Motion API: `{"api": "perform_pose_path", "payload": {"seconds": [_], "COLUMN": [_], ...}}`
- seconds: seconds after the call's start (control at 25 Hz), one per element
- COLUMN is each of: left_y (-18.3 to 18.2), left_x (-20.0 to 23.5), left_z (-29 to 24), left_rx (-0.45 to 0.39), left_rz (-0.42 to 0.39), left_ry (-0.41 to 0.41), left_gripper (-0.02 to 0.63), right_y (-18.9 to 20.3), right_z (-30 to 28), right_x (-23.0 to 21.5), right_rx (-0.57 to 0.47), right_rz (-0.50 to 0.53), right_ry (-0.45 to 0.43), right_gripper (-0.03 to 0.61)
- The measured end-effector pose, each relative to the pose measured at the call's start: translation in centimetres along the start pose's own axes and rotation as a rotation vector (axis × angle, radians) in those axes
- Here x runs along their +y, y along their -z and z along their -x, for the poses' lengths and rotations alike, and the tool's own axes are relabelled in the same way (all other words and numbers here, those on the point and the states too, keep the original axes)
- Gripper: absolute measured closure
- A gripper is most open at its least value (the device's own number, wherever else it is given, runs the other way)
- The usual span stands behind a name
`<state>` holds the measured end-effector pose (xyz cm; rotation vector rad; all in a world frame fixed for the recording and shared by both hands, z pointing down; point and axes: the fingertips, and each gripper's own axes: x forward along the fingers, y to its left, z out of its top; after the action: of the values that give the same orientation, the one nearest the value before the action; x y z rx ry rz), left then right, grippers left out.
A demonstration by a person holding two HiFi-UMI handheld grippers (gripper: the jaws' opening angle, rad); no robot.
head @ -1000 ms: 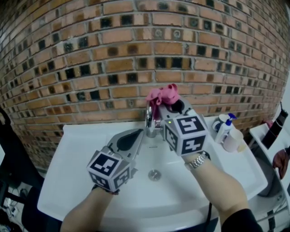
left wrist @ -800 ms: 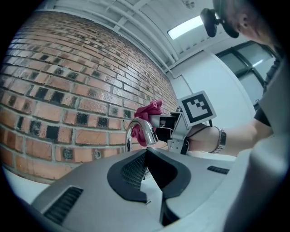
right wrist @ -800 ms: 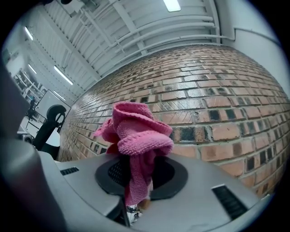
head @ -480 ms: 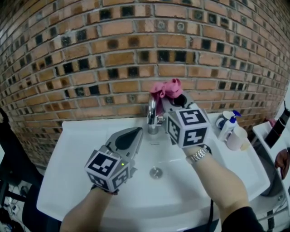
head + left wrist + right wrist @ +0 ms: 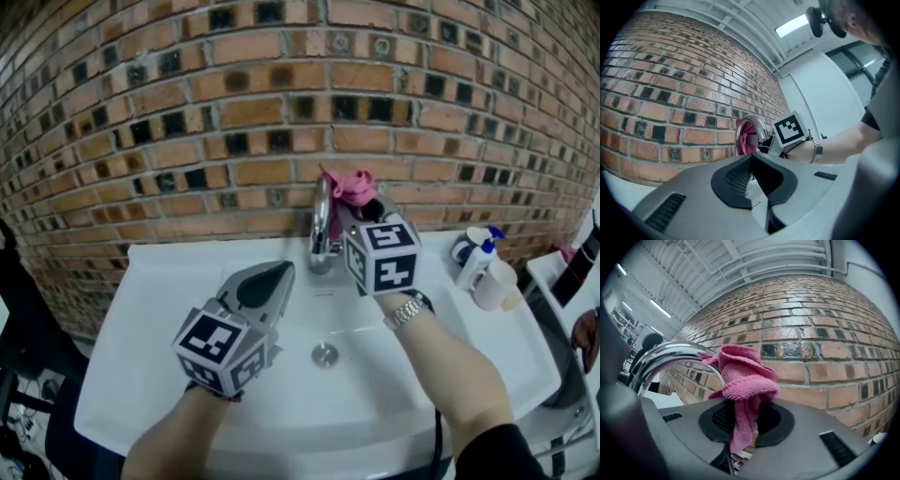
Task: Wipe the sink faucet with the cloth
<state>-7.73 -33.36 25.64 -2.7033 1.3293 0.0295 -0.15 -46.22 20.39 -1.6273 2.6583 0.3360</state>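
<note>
A chrome faucet (image 5: pixel 320 225) arches over the white sink (image 5: pixel 169 309) in front of the brick wall. My right gripper (image 5: pixel 361 208) is shut on a pink cloth (image 5: pixel 350 186), which bunches up just right of the spout's top. In the right gripper view the cloth (image 5: pixel 743 380) hangs between the jaws with the faucet (image 5: pixel 665 357) close at the left. My left gripper (image 5: pixel 272 274) hovers shut and empty over the basin, pointing at the faucet (image 5: pixel 752 123) from the front left.
A drain (image 5: pixel 324 354) sits in the middle of the basin. On the sink's right rim stand a pump bottle (image 5: pixel 475 258) and a white cup (image 5: pixel 494 284). The brick wall (image 5: pixel 187 141) rises directly behind the faucet.
My right gripper has come down with the cloth from above the spout to its right side. The left gripper has stayed put.
</note>
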Motion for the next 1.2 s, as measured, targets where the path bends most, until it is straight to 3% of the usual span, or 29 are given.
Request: {"api": "perform_pose_path", "payload": {"seconds": [0.72, 1.2], "left_y": [0.6, 0.8], "left_x": [-0.3, -0.7], "left_z": [-0.2, -0.2], "left_rx": [0.019, 0.026], "left_rz": [-0.008, -0.011], "left_ry": [0.018, 0.022], "left_gripper": [0.609, 0.609], "right_y": [6.2, 7.6], "right_z": [-1.9, -0.5], "right_x": [-0.3, 0.6], "right_rx": [0.143, 0.155], "right_rz": [-0.007, 0.021], "right_ry": [-0.011, 0.001], "right_gripper": [0.5, 0.5]}}
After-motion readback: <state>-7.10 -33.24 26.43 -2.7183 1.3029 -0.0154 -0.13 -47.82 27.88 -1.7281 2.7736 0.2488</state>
